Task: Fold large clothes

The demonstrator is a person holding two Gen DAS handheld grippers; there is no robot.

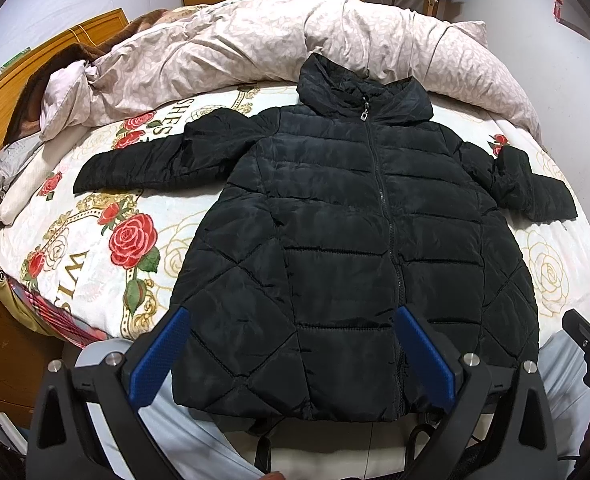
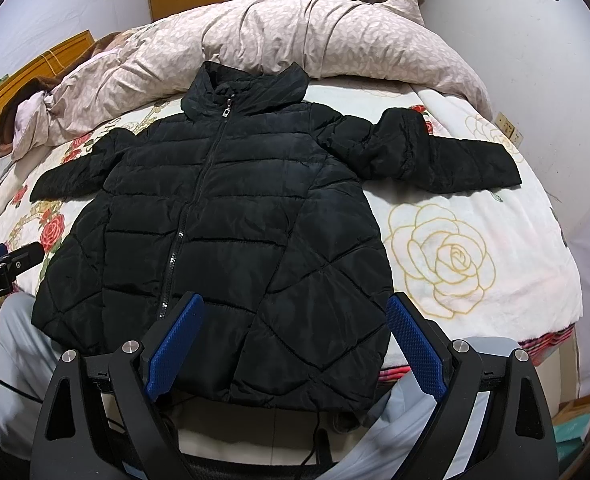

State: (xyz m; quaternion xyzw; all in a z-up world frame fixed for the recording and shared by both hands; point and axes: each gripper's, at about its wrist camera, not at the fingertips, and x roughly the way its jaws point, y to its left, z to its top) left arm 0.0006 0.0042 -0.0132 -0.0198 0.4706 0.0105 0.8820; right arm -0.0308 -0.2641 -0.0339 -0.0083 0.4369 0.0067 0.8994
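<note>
Left gripper [image 1: 291, 354] is being held wide open over the jacket's hem, nothing gripped; its blue pads [image 1: 161, 354] are being framed at 7 and 5 o'clock of the left wrist view. Right gripper [image 2: 295, 342] is likewise being held fully spread and empty above the hem, its tip also being caught at 3 o'clock of the left wrist view.

Black puffer jacket [image 1: 335, 248] is being shown flat, front up, zipped, on the bed sheet [image 2: 475, 260] with the rose print. Hood [image 1: 359, 88] is being seen at 12 o'clock, touching the bunched duvet [image 1: 235, 40]. One sleeve [image 1: 143, 164] is being seen stretched toward 9 o'clock in the left wrist view; the other sleeve [image 2: 435, 156] is being seen pointed to 3 o'clock in the right wrist view, creased near the elbow. Hem is being seen overhanging the near bed edge at 6 o'clock, above the person's pale trouser legs [image 2: 19, 352]. Wooden headboard [image 1: 35, 64] is being seen at 10 o'clock.
</note>
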